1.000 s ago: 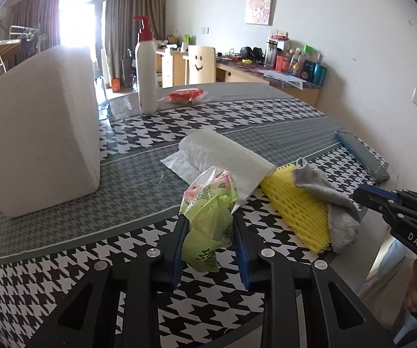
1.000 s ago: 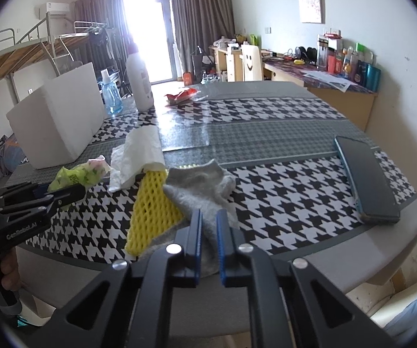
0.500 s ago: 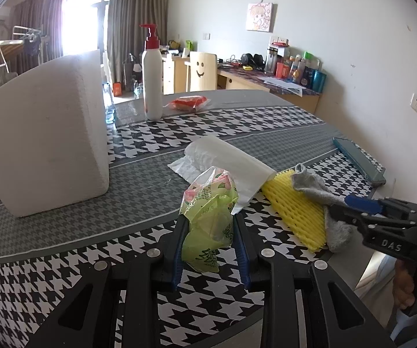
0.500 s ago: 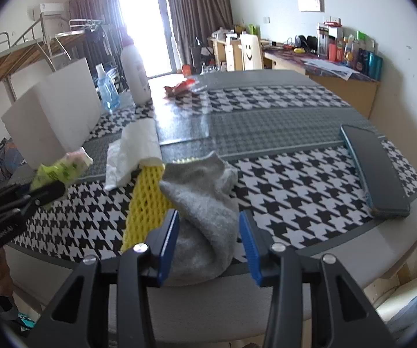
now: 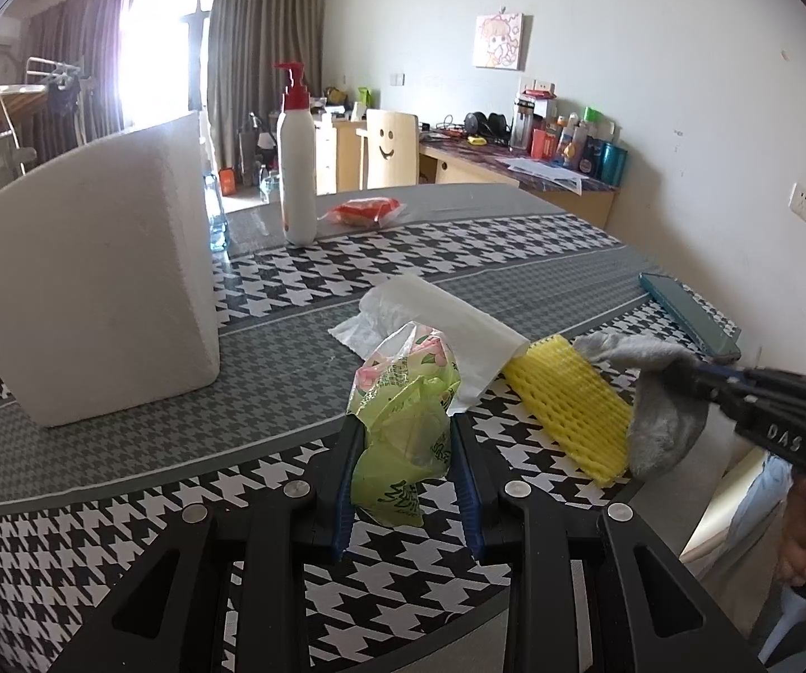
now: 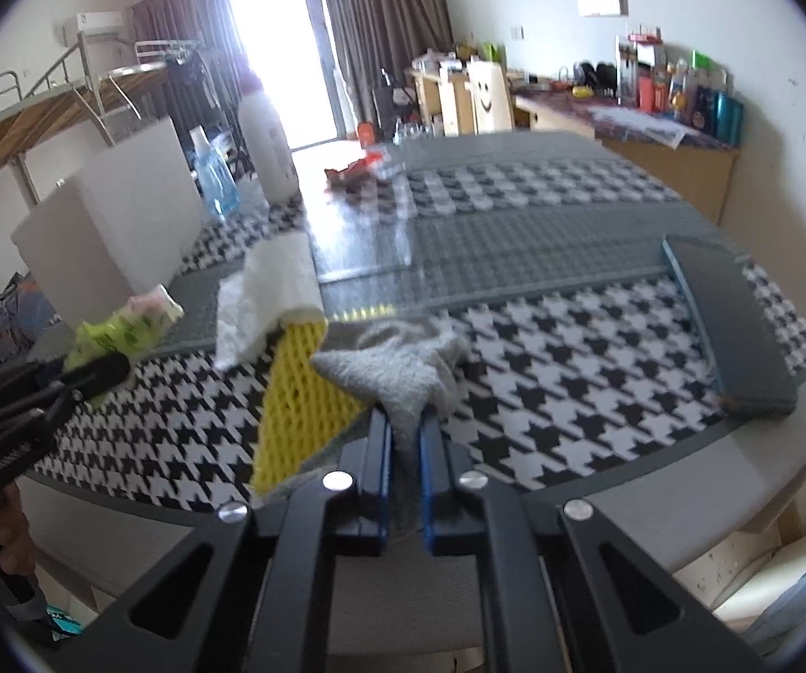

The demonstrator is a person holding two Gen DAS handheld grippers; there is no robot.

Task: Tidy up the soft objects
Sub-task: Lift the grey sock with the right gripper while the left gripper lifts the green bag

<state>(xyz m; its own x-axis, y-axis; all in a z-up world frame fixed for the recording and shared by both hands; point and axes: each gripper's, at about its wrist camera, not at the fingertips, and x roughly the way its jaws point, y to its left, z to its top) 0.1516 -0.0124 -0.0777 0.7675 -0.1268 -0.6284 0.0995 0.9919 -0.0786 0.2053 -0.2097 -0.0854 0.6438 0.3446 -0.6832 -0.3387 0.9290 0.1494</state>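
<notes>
Both grippers holding soft items over the counter (image 5: pixel 268 336).
Left gripper (image 5: pixel 403 437) jaws clamp green packet (image 5: pixel 403 426); only right view shows right gripper (image 6: pixel 404 426) jaws pinching grey sock (image 6: pixel 397 376).

Foam block (image 5: pixel 89 275) left of the paper roll (image 5: pixel 436 308) (foam net (image 5: pixel 568 401) right).

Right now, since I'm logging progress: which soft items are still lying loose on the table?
The yellow foam net and white paper towel. The green packet and grey sock are each clamped in a hand-held gripper.
</notes>
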